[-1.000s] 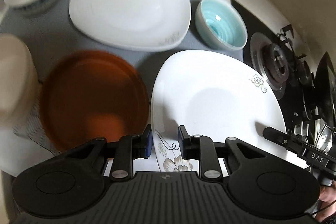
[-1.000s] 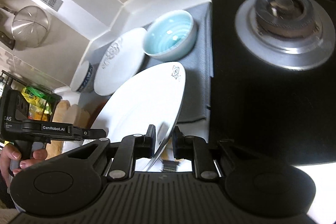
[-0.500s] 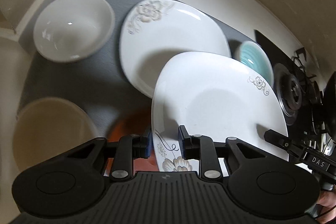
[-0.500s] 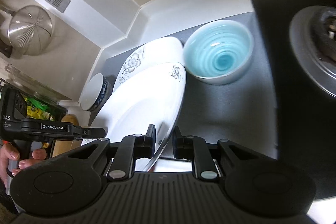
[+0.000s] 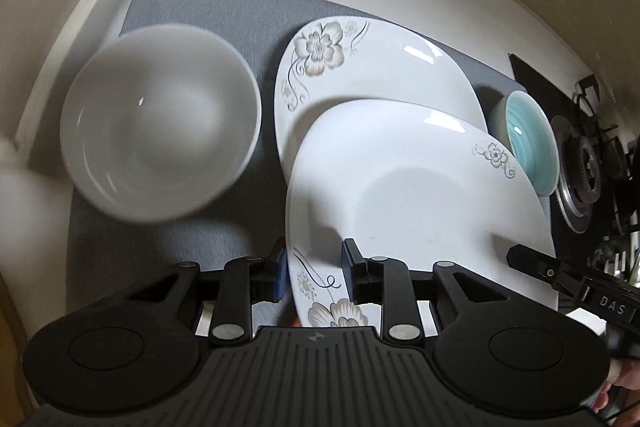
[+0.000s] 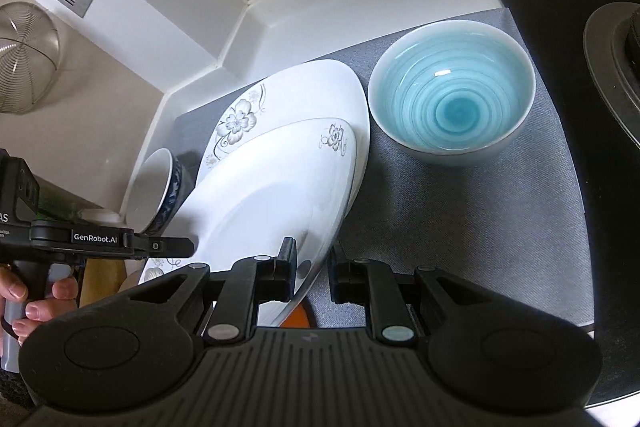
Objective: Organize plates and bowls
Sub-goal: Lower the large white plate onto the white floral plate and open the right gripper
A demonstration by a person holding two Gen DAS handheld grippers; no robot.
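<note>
Grippers, your left (image 5: 314, 269) and right (image 6: 312, 265), both clamp the upper plate's (image 5: 416, 195) rim, holding it over the second plate (image 5: 380, 67) on the mat (image 6: 460, 219).

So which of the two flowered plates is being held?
The nearer plate, gripped at both edges by the left gripper and right gripper; the far plate lies on the mat.

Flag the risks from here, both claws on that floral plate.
1. The carried plate is pinched only at its rim by the left claw and right claw; uneven release could tip it.
2. It overlaps the lower plate off-centre, so it might clack or slide.
3. The blue bowl sits close beside.
</note>
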